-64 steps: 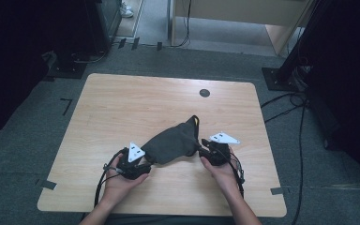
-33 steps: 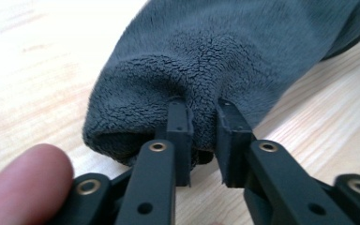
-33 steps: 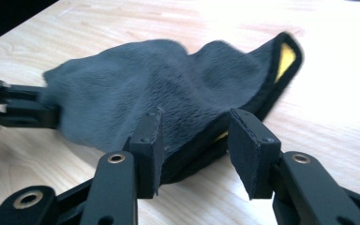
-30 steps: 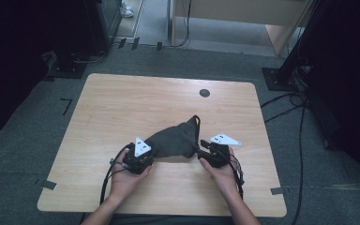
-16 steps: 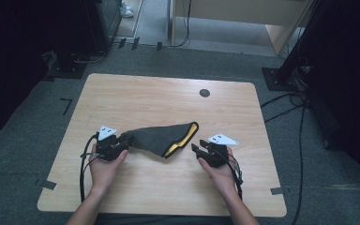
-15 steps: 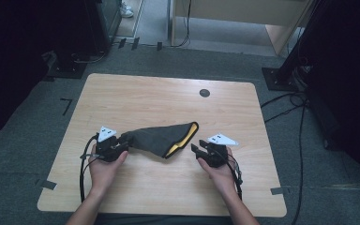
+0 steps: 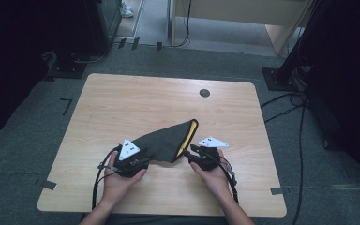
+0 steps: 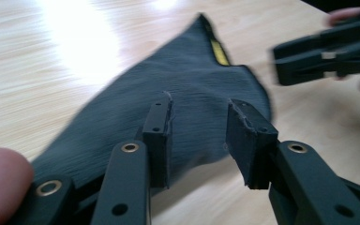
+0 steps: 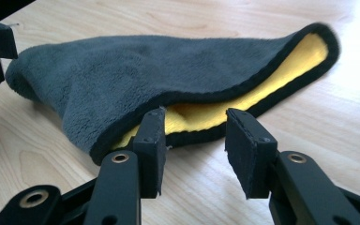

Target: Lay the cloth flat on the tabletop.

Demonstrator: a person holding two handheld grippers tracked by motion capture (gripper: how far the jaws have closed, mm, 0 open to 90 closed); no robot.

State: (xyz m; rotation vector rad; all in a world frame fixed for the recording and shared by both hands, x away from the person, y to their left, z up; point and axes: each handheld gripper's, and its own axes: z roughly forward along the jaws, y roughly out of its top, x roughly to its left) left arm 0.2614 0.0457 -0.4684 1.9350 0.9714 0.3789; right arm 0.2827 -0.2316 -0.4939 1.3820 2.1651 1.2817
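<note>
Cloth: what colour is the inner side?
Yellow inside, dark grey outside with black edging; the cloth shows this best in the right gripper view.

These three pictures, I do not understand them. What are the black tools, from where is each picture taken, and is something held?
A person sits at a wooden table and holds a hand tool with two black jaws in each hand: the left gripper and the right gripper. The high view looks down from above the table. The other two pictures come from small cameras that ride on the tools and look along their jaws. On the table lies a folded cloth, dark grey outside and yellow inside. The left gripper's jaws have just been opening; they stand apart over the cloth's grey end and do not pinch it. The right gripper's jaws are also apart, in front of the cloth's yellow opening. So nothing is held.
</note>
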